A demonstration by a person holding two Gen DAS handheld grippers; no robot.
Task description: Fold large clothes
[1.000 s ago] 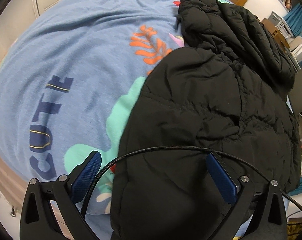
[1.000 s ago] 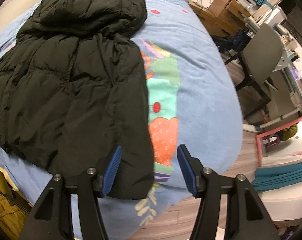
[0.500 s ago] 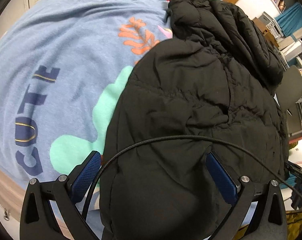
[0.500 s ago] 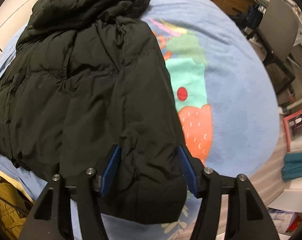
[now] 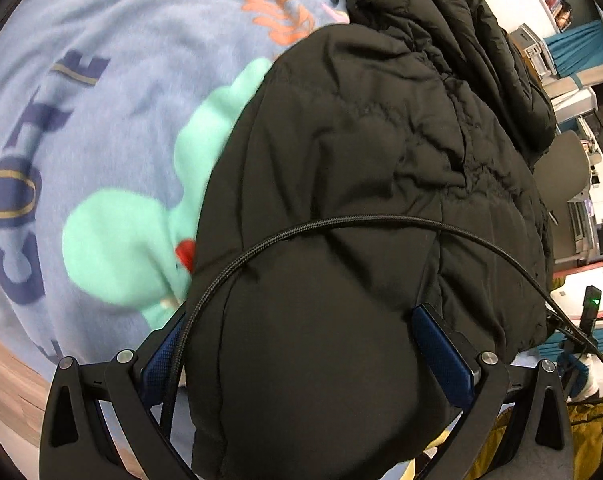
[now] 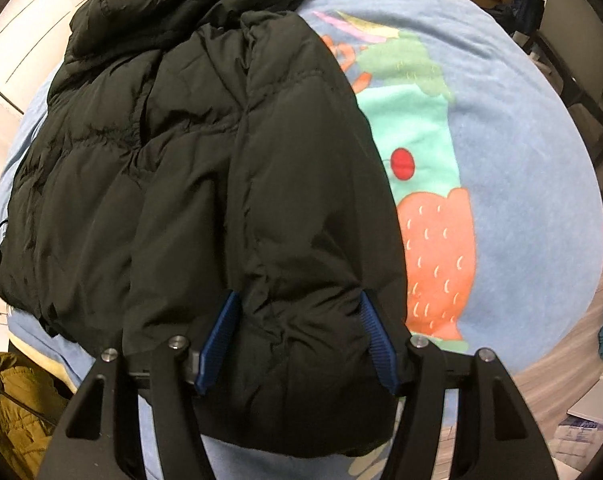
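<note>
- A black puffer jacket (image 5: 381, 160) is laid lengthwise on a bed covered by a blue cartoon-print sheet (image 5: 101, 60); its hood end lies far from the cameras and its hem end near, at the near edge of the bed.
- Compared with a second ago, both grippers have been brought forward onto the near hem — a second ago the fabric lay ahead of the fingers, and now it bulges between them.
- The left gripper (image 5: 313, 356) is seen with its jaws spread wide, the left corner of the hem filling the gap; no squeeze on the padding is visible. A braided black cable (image 5: 381, 220) is draped across this view.
- The right gripper (image 6: 297, 340) is placed around the right corner of the hem. Its blue pads (image 6: 221, 332) are touching the puffed fabric on both sides, but the jaws are not yet closed on it.
- In the right view, a strawberry print (image 6: 437, 264) is exposed on the sheet just right of the jacket.
- The approach appears finished; the likely next step is a pinch at both corners — then the hem can be carried towards the far hood end.
</note>
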